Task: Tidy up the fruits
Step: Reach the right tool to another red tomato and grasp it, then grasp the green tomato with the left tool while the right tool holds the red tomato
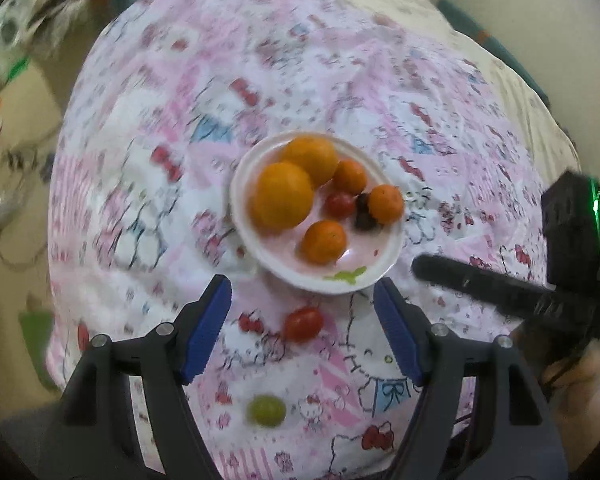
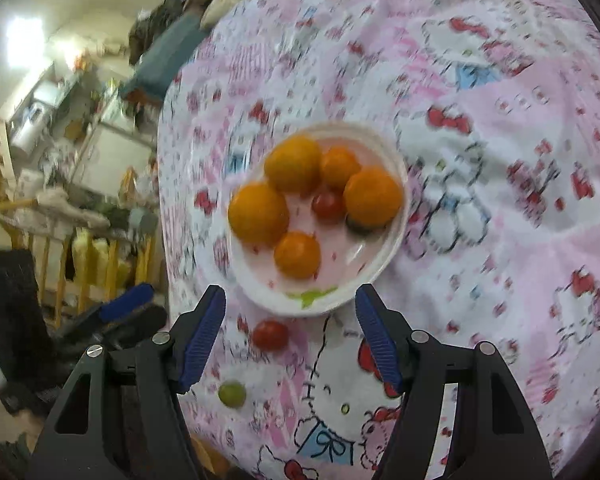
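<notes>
A white plate (image 1: 380,272) (image 2: 384,268) on a pink printed cloth holds several oranges (image 1: 284,196) (image 2: 258,214), a cherry tomato (image 1: 340,205) (image 2: 328,205) and a dark fruit (image 1: 364,216). A loose red tomato (image 1: 303,323) (image 2: 271,334) and a green grape (image 1: 266,411) (image 2: 232,394) lie on the cloth in front of the plate. My left gripper (image 1: 302,300) is open and empty above the loose tomato. My right gripper (image 2: 290,308) is open and empty, just short of the plate; it also shows at the right of the left wrist view (image 1: 424,266).
The pink cloth (image 1: 180,120) (image 2: 500,160) covers a round table. Beyond its left edge in the right wrist view is a cluttered room with a wooden rail (image 2: 80,256) and shelves. My left gripper's fingers (image 2: 128,300) show at the lower left there.
</notes>
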A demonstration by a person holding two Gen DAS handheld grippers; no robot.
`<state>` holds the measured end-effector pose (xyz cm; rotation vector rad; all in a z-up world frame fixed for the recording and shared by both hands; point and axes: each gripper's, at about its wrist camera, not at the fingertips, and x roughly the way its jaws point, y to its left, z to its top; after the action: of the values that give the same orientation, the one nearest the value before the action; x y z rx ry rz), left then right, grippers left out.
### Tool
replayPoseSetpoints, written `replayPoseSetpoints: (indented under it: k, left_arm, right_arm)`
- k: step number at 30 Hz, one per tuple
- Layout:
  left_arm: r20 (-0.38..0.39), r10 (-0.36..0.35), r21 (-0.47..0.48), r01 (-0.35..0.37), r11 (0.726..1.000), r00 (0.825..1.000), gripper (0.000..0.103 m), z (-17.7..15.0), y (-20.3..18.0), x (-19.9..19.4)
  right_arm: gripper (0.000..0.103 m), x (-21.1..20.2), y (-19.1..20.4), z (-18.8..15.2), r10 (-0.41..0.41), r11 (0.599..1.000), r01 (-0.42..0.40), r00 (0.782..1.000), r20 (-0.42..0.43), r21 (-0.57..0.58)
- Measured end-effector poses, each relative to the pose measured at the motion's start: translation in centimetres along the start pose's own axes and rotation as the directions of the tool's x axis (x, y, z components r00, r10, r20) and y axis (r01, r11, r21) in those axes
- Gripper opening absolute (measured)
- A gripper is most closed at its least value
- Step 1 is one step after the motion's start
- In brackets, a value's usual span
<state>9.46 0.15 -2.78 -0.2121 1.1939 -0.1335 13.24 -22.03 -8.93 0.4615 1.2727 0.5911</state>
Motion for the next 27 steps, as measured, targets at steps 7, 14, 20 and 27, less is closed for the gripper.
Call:
replayPoseSetpoints:
  k: [7, 14, 20, 27]
  left_arm:
    - [-0.033, 0.077, -0.128, -0.081, 0.989, 0.996, 0.071, -0.8, 3.6, 0.4]
    - [-0.033, 0.083, -0.165, -0.087, 0.982, 0.996, 0.071, -0.9, 5.0, 0.2]
    - [-0.045, 0.098, -0.166, -0.104, 0.981, 0.994, 0.071, -1.1, 5.8, 0.5]
    - [-0.074, 0.115, -0.132, -0.124, 0.983, 0.991, 0.071, -1.5, 5.4, 1.3]
  right_arm:
    - [0.070, 5.0, 1.2, -1.5, -0.006, 0.999, 0.001, 0.991, -0.136, -0.036]
    - [0.058, 10.1, 3.1, -2.1, -0.057, 0.995, 0.036, 0.970, -0.238, -0.090]
    - [0.036, 11.7, 4.3, -2.5, -0.113, 0.984, 0.076, 0.966, -0.232, -0.160]
    - [0.035, 10.4, 3.9, -2.9, -0.081, 0.986, 0.045, 0.971, -0.224, -0.160]
